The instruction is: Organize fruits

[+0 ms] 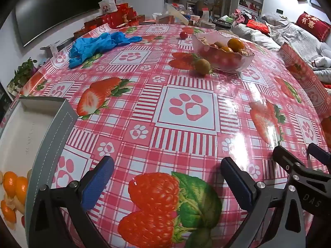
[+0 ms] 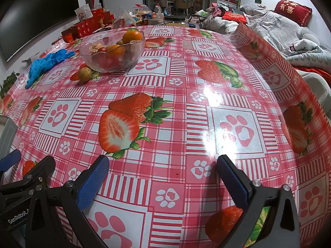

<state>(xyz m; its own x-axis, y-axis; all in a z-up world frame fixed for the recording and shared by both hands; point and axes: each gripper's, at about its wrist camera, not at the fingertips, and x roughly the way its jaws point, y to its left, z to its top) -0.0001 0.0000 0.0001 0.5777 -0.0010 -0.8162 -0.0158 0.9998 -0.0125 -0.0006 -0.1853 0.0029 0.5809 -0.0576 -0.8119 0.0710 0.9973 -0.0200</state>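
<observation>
While both my left gripper (image 1: 166,183) and right gripper (image 2: 162,183) hang wide open and empty, the loose kiwi (image 1: 203,66) lies beside the glass fruit bowl (image 1: 244,62), upper centre; I should straddle it squarely before closing gently.

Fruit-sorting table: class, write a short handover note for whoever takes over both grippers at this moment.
Left gripper: open, empty, above the tablecloth.
Right gripper: open, empty, alongside it.
Glass bowl at the far side holds oranges and smaller fruits.
One kiwi lies loose on the tablecloth beside the bowl; a small red fruit sits behind it.
Grey tray at near left already holds orange pieces.
Blue gloves lie far left.
Left to do: pick up the loose fruits; which container they belong in is unclear.
</observation>
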